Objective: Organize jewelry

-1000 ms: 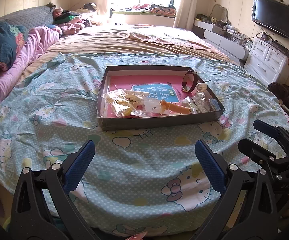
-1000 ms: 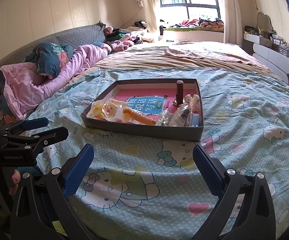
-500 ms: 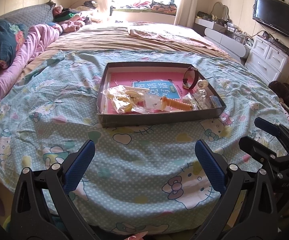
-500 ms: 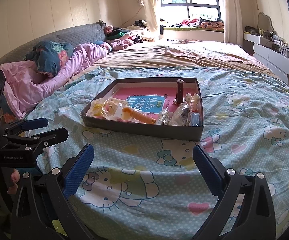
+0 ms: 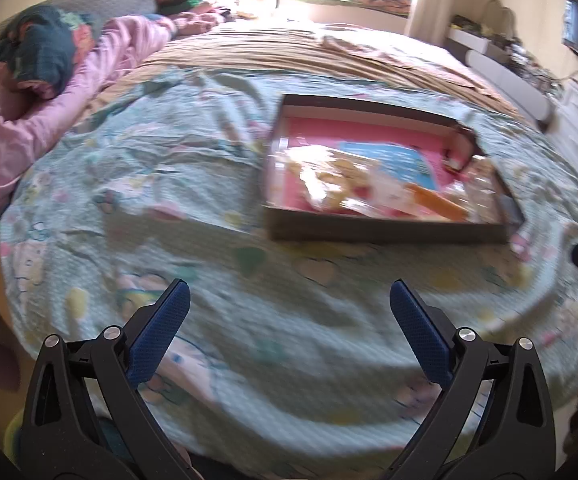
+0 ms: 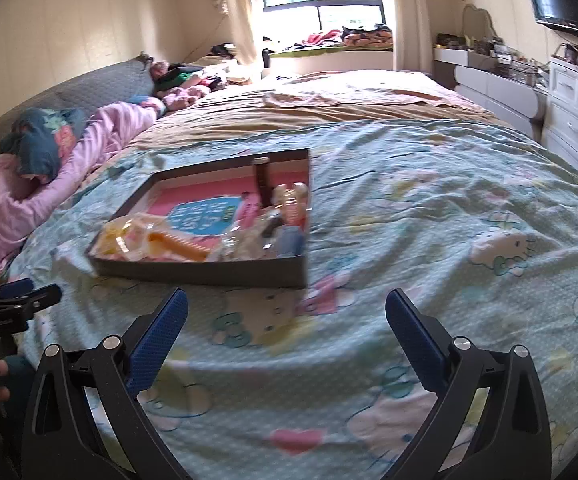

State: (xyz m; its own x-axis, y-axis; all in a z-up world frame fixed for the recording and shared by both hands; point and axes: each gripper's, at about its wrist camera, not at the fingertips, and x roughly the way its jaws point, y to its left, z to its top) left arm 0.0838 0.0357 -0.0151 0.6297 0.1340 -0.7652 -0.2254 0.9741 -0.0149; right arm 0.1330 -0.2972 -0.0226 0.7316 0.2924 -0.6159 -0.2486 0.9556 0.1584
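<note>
On the bed's near half, over the cartoon-print bedspread (image 6: 429, 208), I see the shallow grey tray (image 6: 209, 270) holding bagged jewelry (image 6: 129, 236), an orange piece (image 6: 177, 244) and a brown band (image 6: 263, 180). My left gripper (image 5: 289, 316) and right gripper (image 6: 287, 314) both hover short of the tray, jaws spread wide, gripping nothing.
</note>
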